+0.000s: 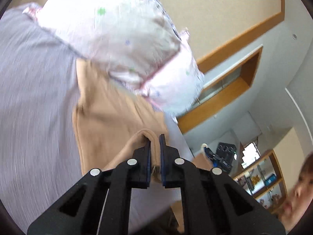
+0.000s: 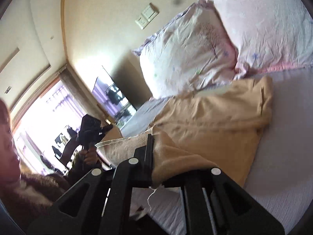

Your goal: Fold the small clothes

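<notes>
The left gripper point(image 1: 155, 146) was closed on an edge of the tan garment point(image 1: 109, 113), and the right gripper point(image 2: 156, 146) pinched another edge. The cloth stretched away from both toward the far pillows point(image 2: 195, 54), resting on the bed point(image 2: 283, 137).

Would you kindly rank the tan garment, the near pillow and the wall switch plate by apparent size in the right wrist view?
1. Tan garment, though nearness to the camera inflates it.
2. Near pillow.
3. Wall switch plate, clearly smallest.

Motion blur, window point(image 2: 45, 113) glare, fisheye edges
</notes>
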`<state>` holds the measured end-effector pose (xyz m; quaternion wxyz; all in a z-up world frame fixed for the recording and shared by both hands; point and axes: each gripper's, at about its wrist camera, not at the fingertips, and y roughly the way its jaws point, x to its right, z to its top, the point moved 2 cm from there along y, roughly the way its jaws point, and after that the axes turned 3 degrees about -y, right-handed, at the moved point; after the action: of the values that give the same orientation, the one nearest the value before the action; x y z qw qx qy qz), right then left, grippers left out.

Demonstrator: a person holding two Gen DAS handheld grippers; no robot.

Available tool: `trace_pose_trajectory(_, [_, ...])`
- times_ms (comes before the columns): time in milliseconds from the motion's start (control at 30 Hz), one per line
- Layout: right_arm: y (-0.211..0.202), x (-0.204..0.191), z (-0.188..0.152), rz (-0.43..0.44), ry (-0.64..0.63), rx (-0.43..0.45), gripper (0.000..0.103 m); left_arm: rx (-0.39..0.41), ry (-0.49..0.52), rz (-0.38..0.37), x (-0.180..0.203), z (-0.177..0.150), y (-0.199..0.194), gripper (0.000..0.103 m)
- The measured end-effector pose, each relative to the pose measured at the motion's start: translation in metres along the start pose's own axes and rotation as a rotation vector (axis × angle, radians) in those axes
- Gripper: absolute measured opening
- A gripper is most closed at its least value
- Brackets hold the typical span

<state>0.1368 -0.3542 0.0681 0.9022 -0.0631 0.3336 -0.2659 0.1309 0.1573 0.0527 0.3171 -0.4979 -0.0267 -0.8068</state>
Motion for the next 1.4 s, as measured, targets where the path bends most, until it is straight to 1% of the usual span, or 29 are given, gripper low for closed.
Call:
trace_pose_trajectory(67, [0.026,0.023,0.04,-0.051,0.047,0.061,0.006,0.035,-0.033,0.055,-0.018,0.043,0.031,0.007])
trace_pose_trajectory(133, [0.053,0.062,0.067,-0.115,0.123,0.093,0.006,0.036,-0.096,0.12,-0.043,0.074,0.066,0.007])
trace_pose_trajectory(167, [0.07,0.089,0.078,-0.169,0.191,0.099,0.006,0.032,-0.132,0.149,-0.057,0.085,0.083,0.007])
trace_pose_trajectory(233, [0.097,0.134,0.082,-0.246,0.303,0.079,0.006,0.017,-0.188,0.204,-0.083,0.1,0.112,0.007])
trace_pose_trajectory(300, [0.119,0.174,0.083,-0.321,0.384,0.037,0.006,0.008,-0.233,0.229,-0.102,0.108,0.127,0.007])
trace_pose_trajectory(333, [0.124,0.182,0.081,-0.328,0.405,0.027,0.006,0.01,-0.244,0.232,-0.108,0.11,0.129,0.007])
trace_pose_trajectory(467, [0.142,0.199,0.089,-0.374,0.407,0.011,0.007,0.023,-0.255,0.268,-0.123,0.119,0.128,0.007])
trace_pose_trajectory(500, [0.147,0.204,0.091,-0.404,0.421,0.002,0.013,0.035,-0.26,0.288,-0.126,0.122,0.128,0.007])
trace_pose_trajectory(533, [0.151,0.21,0.091,-0.453,0.434,-0.013,0.042,0.048,-0.273,0.302,-0.13,0.125,0.13,0.007])
trace_pose_trajectory(567, [0.152,0.217,0.093,-0.537,0.448,-0.025,0.075,0.063,-0.298,0.305,-0.134,0.128,0.129,0.009])
trace_pose_trajectory(600, [0.152,0.22,0.097,-0.599,0.458,-0.019,0.078,0.084,-0.333,0.296,-0.137,0.132,0.125,0.011])
trace_pose_trajectory(633, [0.145,0.219,0.099,-0.627,0.463,0.012,0.078,0.098,-0.354,0.281,-0.138,0.135,0.121,0.022])
trace_pose_trajectory(667, [0.135,0.214,0.101,-0.623,0.464,0.058,0.078,0.112,-0.357,0.279,-0.137,0.138,0.116,0.046])
trace_pose_trajectory(700, [0.127,0.208,0.101,-0.6,0.457,0.09,0.078,0.138,-0.345,0.278,-0.132,0.139,0.107,0.058])
trace_pose_trajectory(733, [0.12,0.199,0.1,-0.563,0.44,0.11,0.078,0.165,-0.318,0.274,-0.125,0.138,0.098,0.077])
trace_pose_trajectory(767, [0.114,0.188,0.098,-0.524,0.416,0.113,0.078,0.176,-0.287,0.266,-0.117,0.137,0.091,0.081])
trace_pose_trajectory(833, [0.109,0.168,0.087,-0.459,0.37,0.089,0.078,0.135,-0.237,0.252,-0.102,0.128,0.082,0.081])
trace_pose_trajectory(900, [0.112,0.154,0.071,-0.407,0.343,0.035,0.078,0.085,-0.22,0.265,-0.094,0.113,0.075,0.081])
trace_pose_trajectory(1000, [0.123,0.14,0.051,-0.332,0.32,-0.037,0.079,-0.01,-0.214,0.282,-0.088,0.089,0.08,0.081])
trace_pose_trajectory(1033, [0.126,0.138,0.046,-0.35,0.309,-0.057,0.083,-0.037,-0.212,0.294,-0.088,0.08,0.079,0.081])
trace_pose_trajectory(1067, [0.129,0.136,0.039,-0.392,0.308,-0.084,0.083,-0.06,-0.208,0.304,-0.088,0.072,0.083,0.081])
trace_pose_trajectory(1100, [0.131,0.139,0.035,-0.439,0.314,-0.112,0.078,-0.08,-0.194,0.322,-0.086,0.067,0.085,0.081])
trace_pose_trajectory(1133, [0.132,0.136,0.036,-0.463,0.301,-0.111,0.078,-0.085,-0.177,0.336,-0.086,0.064,0.088,0.081])
trace_pose_trajectory(1167, [0.132,0.128,0.04,-0.457,0.272,-0.105,0.078,-0.088,-0.153,0.339,-0.082,0.065,0.09,0.081])
trace_pose_trajectory(1200, [0.136,0.116,0.049,-0.447,0.233,-0.1,0.078,-0.086,-0.133,0.339,-0.077,0.068,0.093,0.081])
trace_pose_trajectory(1233, [0.134,0.107,0.053,-0.455,0.192,-0.088,0.078,-0.079,-0.114,0.335,-0.072,0.073,0.097,0.081])
trace_pose_trajectory(1300, [0.129,0.095,0.068,-0.539,0.105,-0.066,0.078,-0.058,-0.058,0.346,-0.062,0.087,0.107,0.081])
trace_pose_trajectory(1333, [0.128,0.095,0.075,-0.586,0.089,-0.064,0.078,-0.053,-0.042,0.362,-0.059,0.097,0.111,0.081])
trace_pose_trajectory(1400, [0.128,0.116,0.091,-0.673,0.103,-0.075,0.076,-0.071,-0.047,0.374,-0.066,0.112,0.126,0.081])
